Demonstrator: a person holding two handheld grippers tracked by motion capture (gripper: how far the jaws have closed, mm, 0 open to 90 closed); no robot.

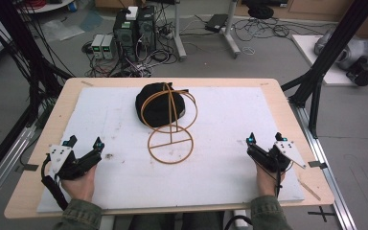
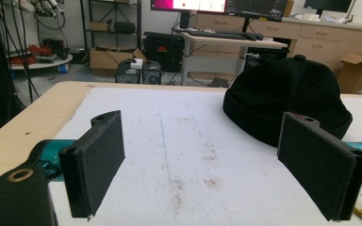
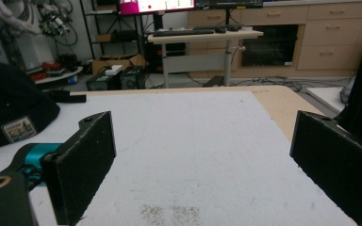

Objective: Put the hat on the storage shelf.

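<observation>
A black cap (image 1: 159,104) lies on the white mat at the far middle, with a tan wire stand (image 1: 170,125) standing in front of it and partly over it. My left gripper (image 1: 83,142) rests near the mat's left front, open, nothing between its jaws. My right gripper (image 1: 266,139) rests near the right front, also open and empty. In the left gripper view the cap (image 2: 287,99) sits ahead to the right, beyond the open gripper (image 2: 217,162). In the right gripper view the cap (image 3: 14,106) is at the far left, with a small label patch on it, beyond the open gripper (image 3: 202,165).
A white foam mat (image 1: 220,163) covers most of the wooden table (image 1: 57,110). Black frame posts (image 1: 316,86) stand at the table's right and left. Computers and cables (image 1: 134,33) lie on the floor beyond the far edge.
</observation>
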